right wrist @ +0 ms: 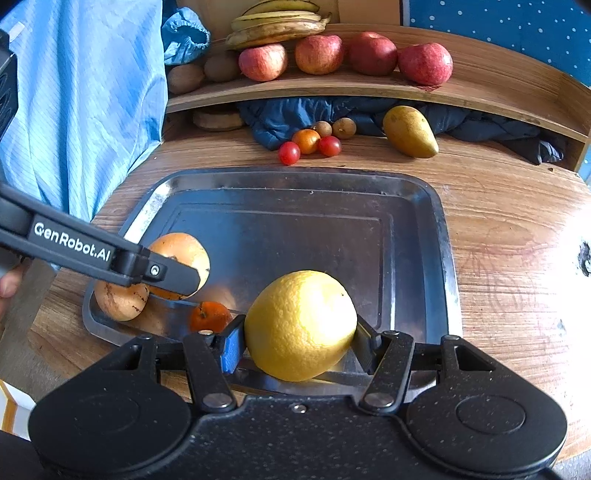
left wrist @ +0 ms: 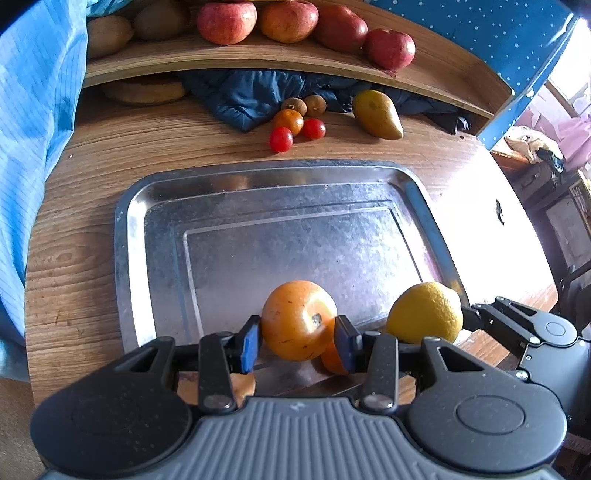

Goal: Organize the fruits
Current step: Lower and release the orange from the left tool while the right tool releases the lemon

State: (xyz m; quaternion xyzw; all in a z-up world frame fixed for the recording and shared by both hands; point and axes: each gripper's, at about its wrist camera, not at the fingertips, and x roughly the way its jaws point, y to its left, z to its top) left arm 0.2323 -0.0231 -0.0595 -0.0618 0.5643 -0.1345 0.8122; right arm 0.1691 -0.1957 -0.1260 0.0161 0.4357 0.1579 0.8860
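Tray (left wrist: 125, 236) of steel lies on the wooden table (left wrist: 74, 266). Left gripper (left wrist: 297, 341) clamps an orange fruit (left wrist: 297, 319) over its near edge; right gripper (right wrist: 301, 345) clamps a yellow citrus (right wrist: 301, 325) just right of it

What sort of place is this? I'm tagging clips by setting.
Probably a home: a wooden table bearing a metal tray, a shelf of apples and bananas, a jacket underneath.

A tray (right wrist: 436, 236) fills the centre of the table (right wrist: 517, 229). Small fruits (right wrist: 310, 142) and a mango (right wrist: 410, 131) lie above it; apples (right wrist: 347, 55) line the shelf (right wrist: 480, 85) at the top.
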